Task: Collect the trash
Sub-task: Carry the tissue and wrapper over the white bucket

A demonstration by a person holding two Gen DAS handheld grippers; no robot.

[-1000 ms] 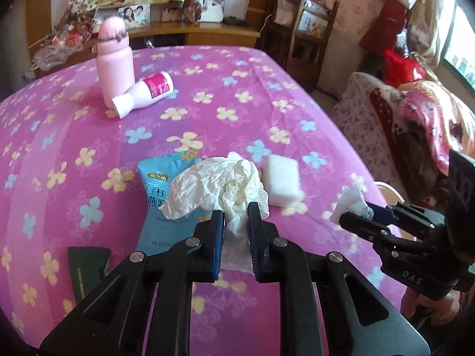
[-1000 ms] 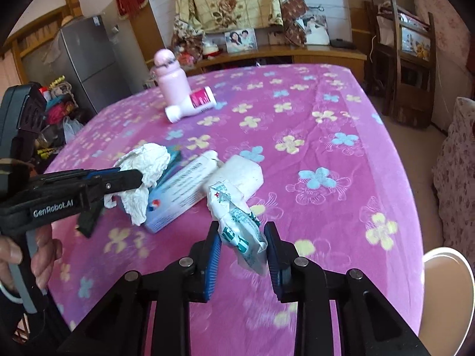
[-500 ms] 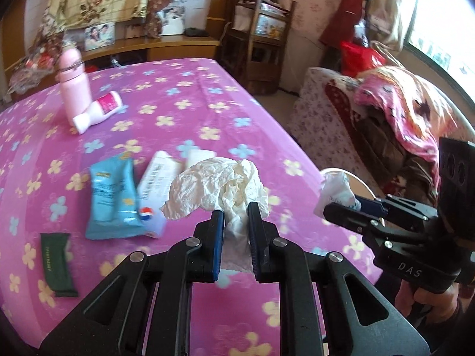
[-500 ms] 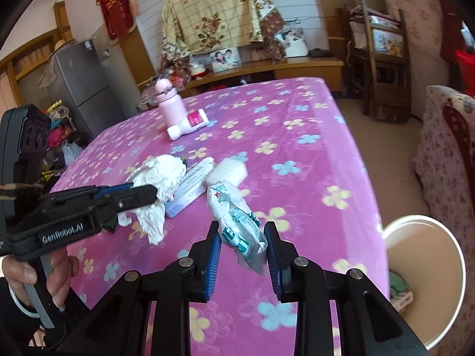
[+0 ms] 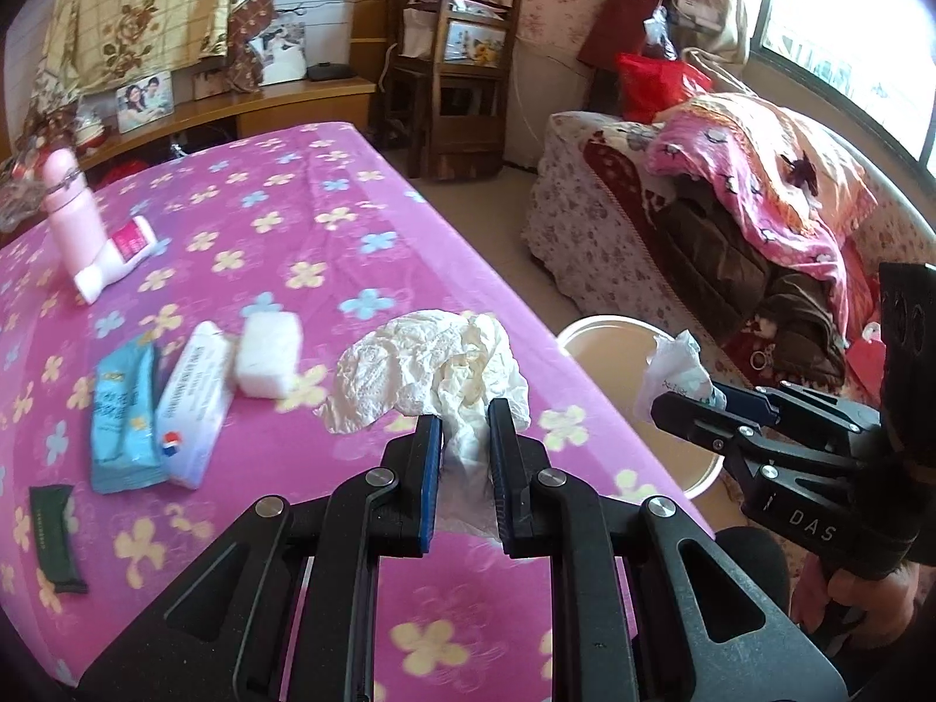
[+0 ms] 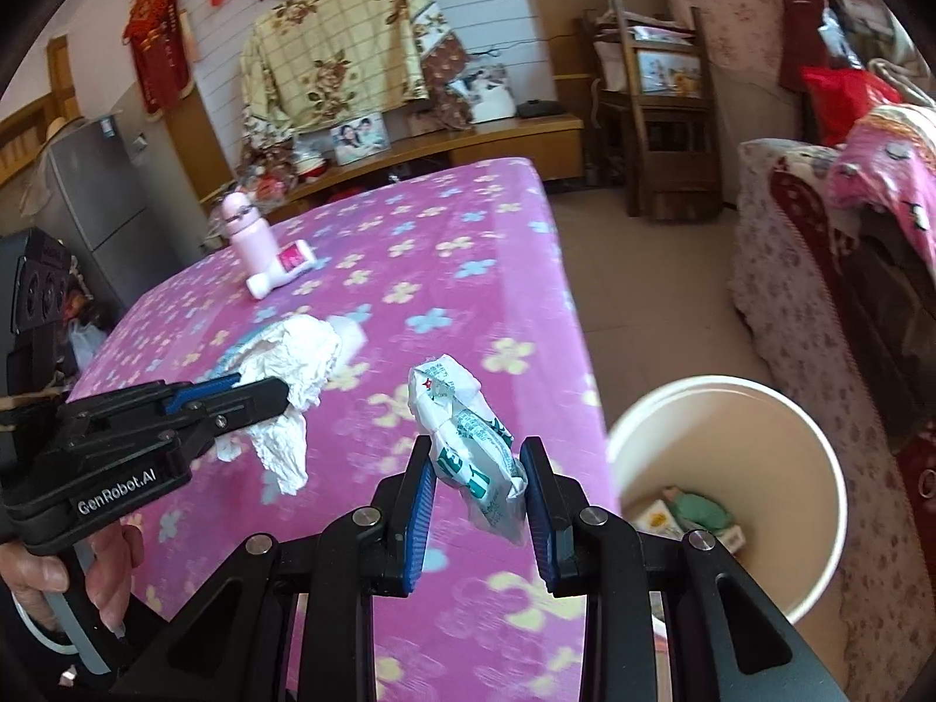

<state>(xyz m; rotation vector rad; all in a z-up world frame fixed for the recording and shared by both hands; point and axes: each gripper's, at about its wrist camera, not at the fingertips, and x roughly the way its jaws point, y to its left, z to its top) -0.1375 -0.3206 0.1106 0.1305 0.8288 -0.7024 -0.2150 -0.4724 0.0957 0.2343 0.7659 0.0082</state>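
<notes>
My left gripper (image 5: 464, 430) is shut on a crumpled white tissue (image 5: 427, 371) and holds it above the right part of the pink flowered table (image 5: 327, 222). It also shows in the right wrist view (image 6: 281, 395). My right gripper (image 6: 475, 468) is shut on a crumpled white and green wrapper (image 6: 468, 433), near the table's right edge. In the left wrist view the right gripper (image 5: 681, 403) is over the cream bin (image 5: 614, 333). The bin (image 6: 725, 503) stands on the floor beside the table with some trash inside.
On the table lie a blue packet (image 5: 123, 415), a white box (image 5: 196, 403), a white tissue pack (image 5: 266, 354), a dark green bar (image 5: 55, 535), a pink bottle (image 5: 70, 210) and a lying white bottle (image 5: 117, 257). A sofa with blankets (image 5: 731, 205) stands to the right.
Both grippers have swung right, away from the table's middle toward its right edge and the bin, each still holding its piece of trash. The bin has come into fuller view.
</notes>
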